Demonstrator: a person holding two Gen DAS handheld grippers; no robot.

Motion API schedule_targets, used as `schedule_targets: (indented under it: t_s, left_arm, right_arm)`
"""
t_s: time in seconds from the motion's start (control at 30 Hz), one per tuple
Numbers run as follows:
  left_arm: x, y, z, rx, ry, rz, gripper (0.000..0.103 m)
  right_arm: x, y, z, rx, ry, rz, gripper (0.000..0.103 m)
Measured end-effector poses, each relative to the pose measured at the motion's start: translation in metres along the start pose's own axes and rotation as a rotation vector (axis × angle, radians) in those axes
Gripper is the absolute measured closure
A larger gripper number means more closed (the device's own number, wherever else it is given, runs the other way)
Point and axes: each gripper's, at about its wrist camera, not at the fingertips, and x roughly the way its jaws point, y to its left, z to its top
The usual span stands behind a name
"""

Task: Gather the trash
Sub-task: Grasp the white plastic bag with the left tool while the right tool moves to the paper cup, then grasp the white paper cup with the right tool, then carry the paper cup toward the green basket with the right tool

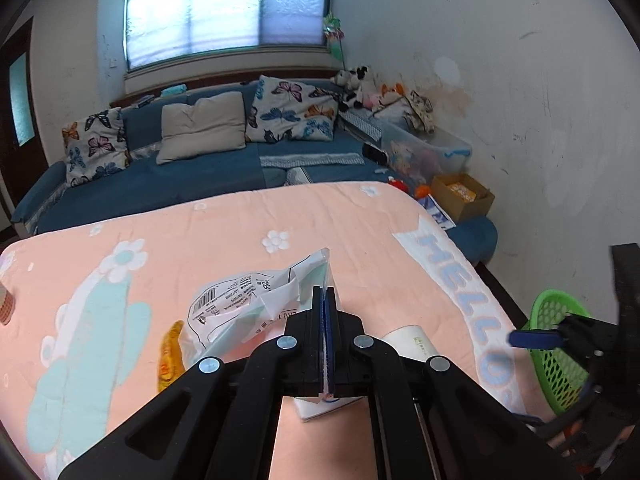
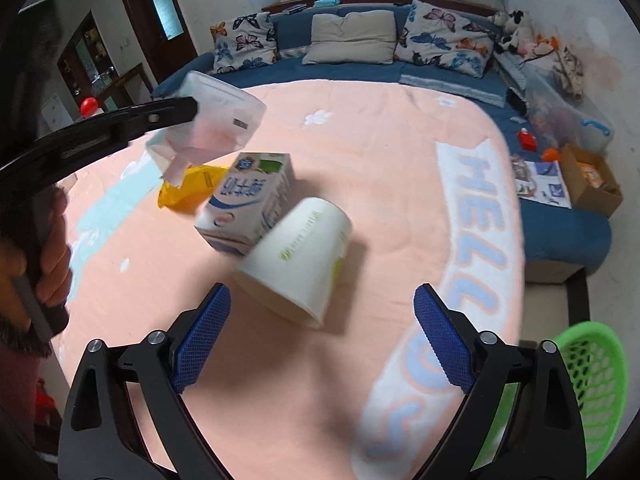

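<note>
Holding a clear plastic wrapper (image 1: 256, 300) pinched by one edge, the left gripper (image 1: 325, 300) has its jaws clamped tight on it above a pink blanket (image 1: 200, 224). From the right wrist view the wrapper hangs in the air off the gripper's tip, well clear of the blanket, with its loose end drooping. The right gripper (image 2: 320, 336) stands with its jaws wide apart and nothing between them, pointed down at a white cup (image 2: 298, 256) lying on its side. Touching the cup is a milk carton (image 2: 252, 200), and behind that a yellow wrapper (image 2: 188, 190). A green basket (image 2: 592, 380) stands off the blanket's right edge, beside the right gripper.

Risks, as a judgement: the wrapper is thin and slippery and held only at its rim, so a quick swing toward the basket could pull it free. The cup is round and lies loose, so jaws closing off-centre may roll it away or nudge the carton. Both grippers head for the same side, so they could collide near the basket.
</note>
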Motion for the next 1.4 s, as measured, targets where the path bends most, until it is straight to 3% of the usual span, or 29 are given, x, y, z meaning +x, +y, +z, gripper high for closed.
schedule_targets:
  t_s: [0.37,0.8,0.9,1.4]
  left_arm:
    - [-0.029,0.022,-0.012,-0.017,-0.023,0.018,0.102]
    - [-0.054,0.034,-0.033,-0.044,-0.036,0.034,0.102]
    - [-0.061,0.035,-0.037,-0.049,-0.044,0.034,0.102]
    - [-0.097,0.025,-0.057,-0.064,-0.070,0.043,0.102]
  right_arm:
    - [0.044,0.009,0.030,0.070,0.077,0.040,0.018]
    - [0.082,-0.003,0.018,0.203,0.195,0.139,0.026]
    - [0.075,0.000,0.017,0.188,0.187,0.127,0.031]
    - [0.017,0.023,-0.003,0.074,0.106,0.083,0.033]
